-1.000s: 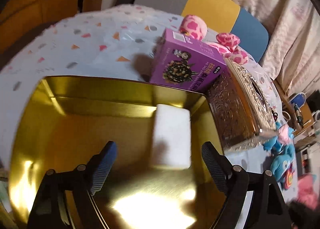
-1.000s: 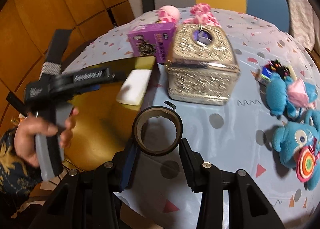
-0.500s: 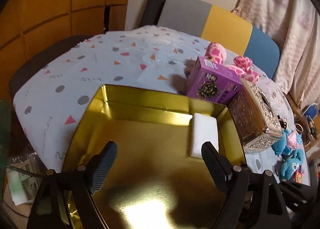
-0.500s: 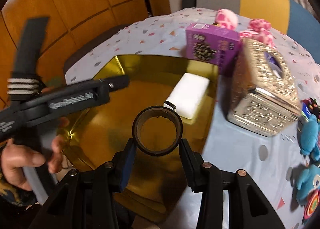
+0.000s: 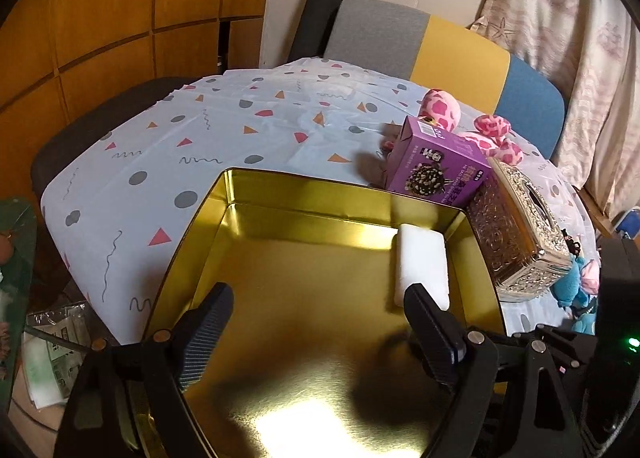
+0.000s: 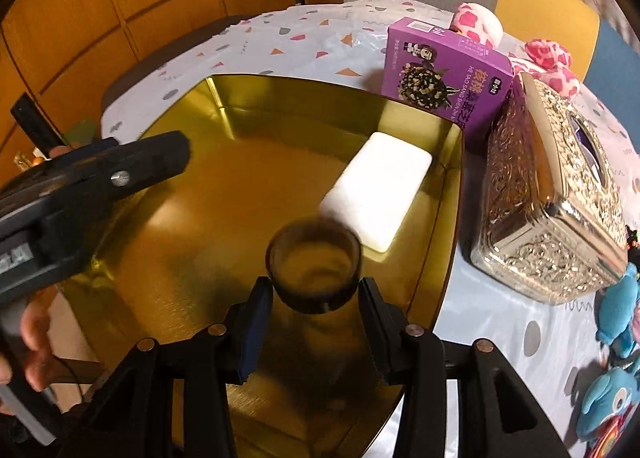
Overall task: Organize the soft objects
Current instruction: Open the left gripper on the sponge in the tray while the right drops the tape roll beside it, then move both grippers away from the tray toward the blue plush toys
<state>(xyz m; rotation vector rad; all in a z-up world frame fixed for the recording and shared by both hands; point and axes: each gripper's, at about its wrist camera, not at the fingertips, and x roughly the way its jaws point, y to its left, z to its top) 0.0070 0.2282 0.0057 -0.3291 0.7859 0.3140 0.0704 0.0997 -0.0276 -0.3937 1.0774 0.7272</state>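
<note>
A gold tin tray [image 5: 304, 193] [image 6: 448, 185] lies on the patterned tablecloth with a white sponge block [image 5: 422, 270] [image 6: 378, 193] in its far right corner. My left gripper [image 5: 316, 318] is open and empty above the tray's near half. My right gripper [image 6: 314, 308] hangs over the tray; a dark tape roll [image 6: 314, 264], blurred, sits between and just ahead of its fingers, which look slightly apart from it. Blue plush toys [image 6: 616, 378] [image 5: 580, 290] lie at the right. A pink spotted plush [image 5: 444, 111] [image 6: 548, 57] lies behind the purple box.
A purple box [image 5: 436, 165] [image 6: 444, 69] stands past the tray's far right corner. An ornate silver tissue box [image 5: 524, 242] [image 6: 560, 185] sits right of the tray. A chair [image 5: 440, 53] stands behind the table. Clutter lies on the floor [image 5: 52, 358] at the left.
My right gripper moved left from the tablecloth to over the tray with the tape roll; its fingers have widened and the roll is blurred. My left gripper pulled back and up from the sponge.
</note>
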